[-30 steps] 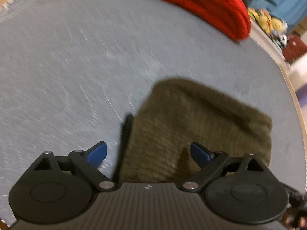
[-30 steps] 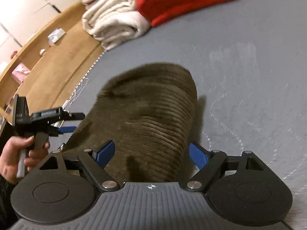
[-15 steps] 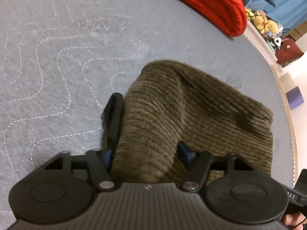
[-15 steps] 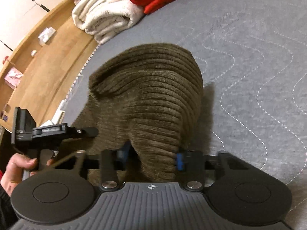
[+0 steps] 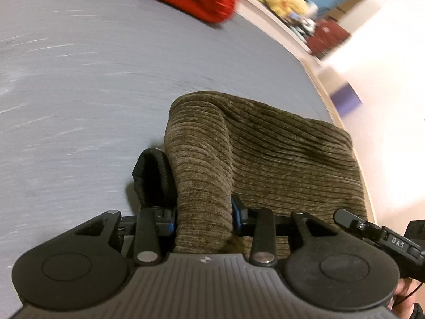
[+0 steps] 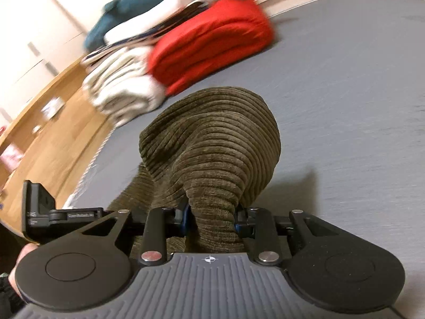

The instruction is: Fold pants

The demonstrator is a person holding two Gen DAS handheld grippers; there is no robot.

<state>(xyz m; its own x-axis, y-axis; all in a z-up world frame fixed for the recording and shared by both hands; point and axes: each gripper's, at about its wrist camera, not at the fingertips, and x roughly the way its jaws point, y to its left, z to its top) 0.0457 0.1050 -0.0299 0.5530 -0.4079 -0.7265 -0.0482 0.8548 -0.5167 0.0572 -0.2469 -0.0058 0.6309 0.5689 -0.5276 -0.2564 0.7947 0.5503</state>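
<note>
Background smeared by motion blur. Left gripper (image 5: pixel 203 216) and right gripper (image 6: pixel 212 219), fingers just closed in, each pinching a bunched edge of olive corduroy pants (image 5: pixel 265 159) over grey quilted bed (image 5: pixel 93 93). Pad faces buried in cloth. Open bed ahead; red folded blanket (image 6: pixel 212 40) near far edge.

Olive-brown ribbed corduroy pants (image 5: pixel 265 159), folded into a thick bundle on a grey quilted surface. The near edge is bunched into two gathered, raised ridges, one in each view. A black ribbed waistband (image 5: pixel 154 178) loops out beside the left ridge.
</note>
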